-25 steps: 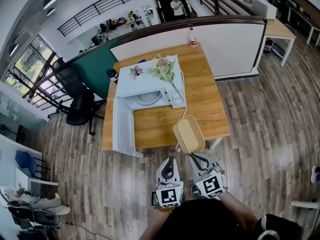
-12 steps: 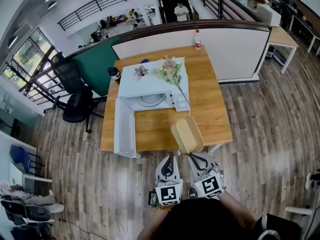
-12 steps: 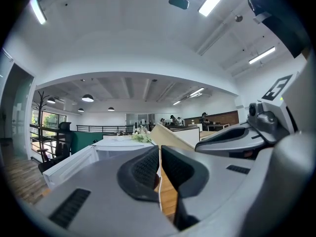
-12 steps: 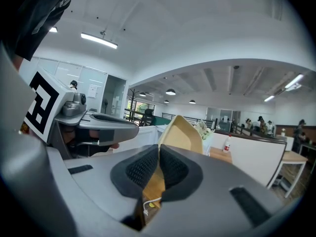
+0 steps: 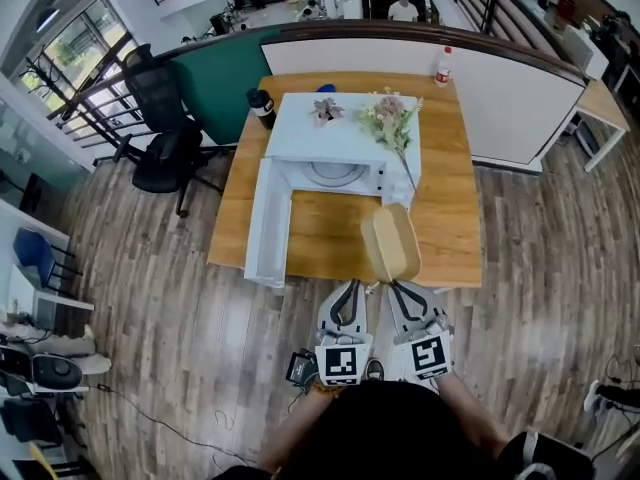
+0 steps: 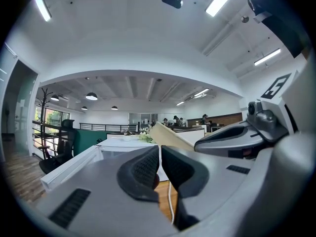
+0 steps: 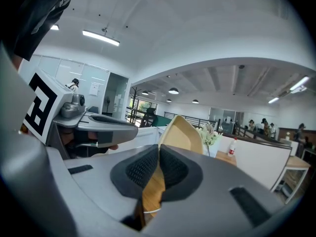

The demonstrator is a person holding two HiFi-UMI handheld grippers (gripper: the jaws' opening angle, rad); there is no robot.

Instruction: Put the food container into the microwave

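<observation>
A tan food container (image 5: 390, 243) hangs tilted over the front edge of the wooden table (image 5: 450, 218), with my right gripper (image 5: 392, 284) shut on its near rim. In the right gripper view the container (image 7: 180, 132) rises from between the pressed pads of the right gripper (image 7: 158, 154). The white microwave (image 5: 340, 143) stands at the table's back, its door (image 5: 268, 223) swung open to the left and its cavity (image 5: 335, 175) facing me. My left gripper (image 5: 347, 288) is beside the right one, shut on nothing; in its own view the left gripper (image 6: 159, 154) shows touching pads.
Flowers (image 5: 390, 118) and a small plant (image 5: 325, 111) lie on the microwave's top. A bottle (image 5: 443, 66) and a dark flask (image 5: 262, 103) stand at the table's back. A black office chair (image 5: 165, 158) is at the left, a white partition (image 5: 510, 98) behind.
The table and microwave have come nearer and lower in the head view. The container, held throughout, now reaches over the table's front edge instead of hanging before it.
</observation>
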